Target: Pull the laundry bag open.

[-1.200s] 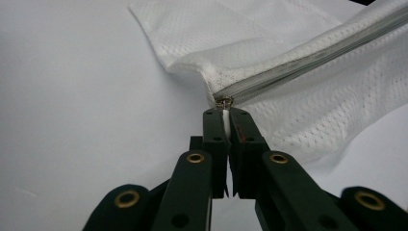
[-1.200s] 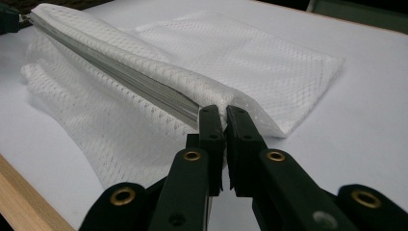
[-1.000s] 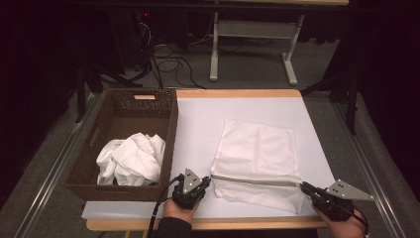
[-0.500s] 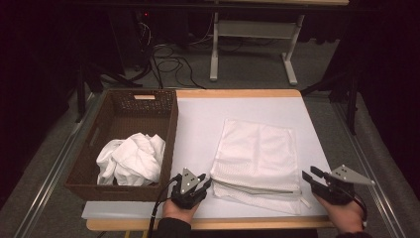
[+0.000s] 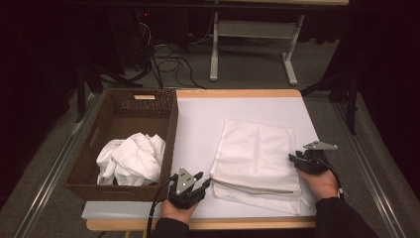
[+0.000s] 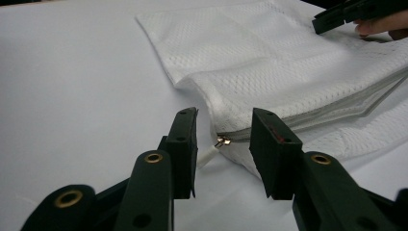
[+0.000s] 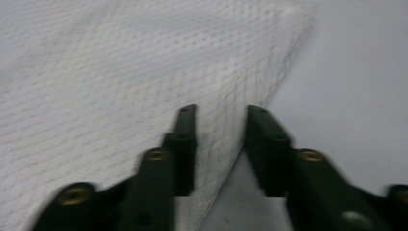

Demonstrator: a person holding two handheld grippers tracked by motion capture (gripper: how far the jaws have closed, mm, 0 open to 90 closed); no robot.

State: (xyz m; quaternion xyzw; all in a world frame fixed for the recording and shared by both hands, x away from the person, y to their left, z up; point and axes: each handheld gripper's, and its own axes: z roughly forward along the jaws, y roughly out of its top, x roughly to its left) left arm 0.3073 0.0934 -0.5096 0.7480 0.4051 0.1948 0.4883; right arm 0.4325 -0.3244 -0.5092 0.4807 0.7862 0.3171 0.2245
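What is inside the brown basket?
A crumpled white cloth lies in the near half of the basket; the far half shows bare woven floor. Whatever lies beneath the cloth is covered.

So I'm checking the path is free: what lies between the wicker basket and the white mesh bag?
Nothing: in the high view, only bare white table separates the basket from the mesh bag.
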